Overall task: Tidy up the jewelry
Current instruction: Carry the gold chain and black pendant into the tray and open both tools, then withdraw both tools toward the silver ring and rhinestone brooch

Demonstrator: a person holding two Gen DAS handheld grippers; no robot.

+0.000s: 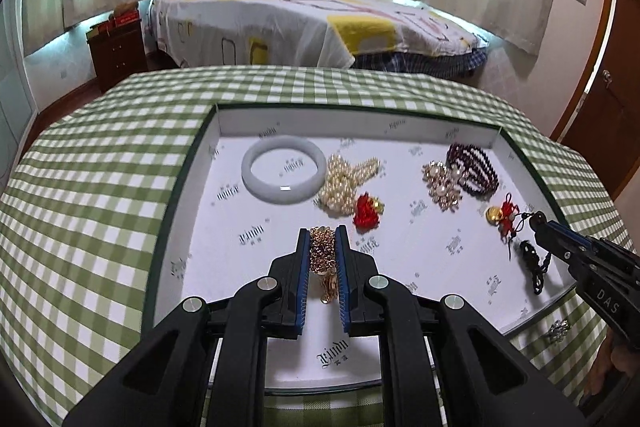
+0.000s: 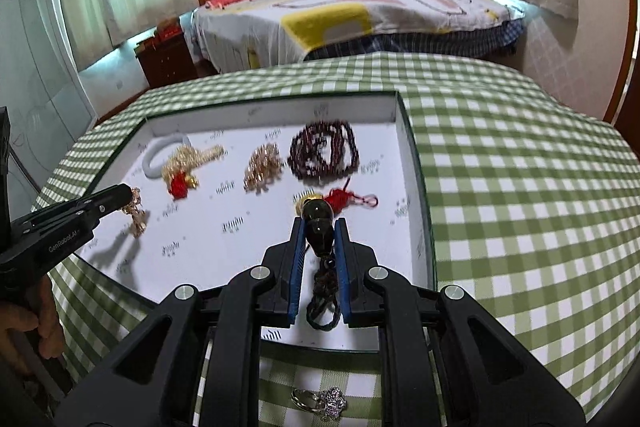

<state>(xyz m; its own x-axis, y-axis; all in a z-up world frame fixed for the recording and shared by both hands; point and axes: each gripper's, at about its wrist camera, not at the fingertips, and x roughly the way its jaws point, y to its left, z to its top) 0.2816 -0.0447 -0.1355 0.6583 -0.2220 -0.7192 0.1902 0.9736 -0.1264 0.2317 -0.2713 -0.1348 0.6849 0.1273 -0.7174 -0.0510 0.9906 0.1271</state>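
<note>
A shallow white tray (image 1: 208, 211) lies on the green checked tablecloth. My left gripper (image 1: 323, 231) is shut on a gold chain (image 1: 322, 247) that dangles just above the tray's near left part. My right gripper (image 2: 319, 223) is shut on a dark gourd pendant (image 2: 319, 227) with a black braided cord (image 2: 322, 301) hanging below, over the tray's near right part. In the tray lie a white jade bangle (image 1: 283, 169), a pearl strand (image 1: 348, 183), a red charm (image 1: 366, 213), a gold brooch (image 1: 442, 185), a dark red bead bracelet (image 1: 476, 165) and a gold-and-red knot charm (image 1: 502, 215).
A silver ring with a sparkly charm (image 2: 320, 402) lies on the tablecloth (image 2: 520, 207) in front of the tray's near edge. Behind the table stand a bed (image 1: 312, 23) and a dark wooden nightstand (image 1: 118, 55). A hand (image 2: 28, 323) grips the left gripper's handle.
</note>
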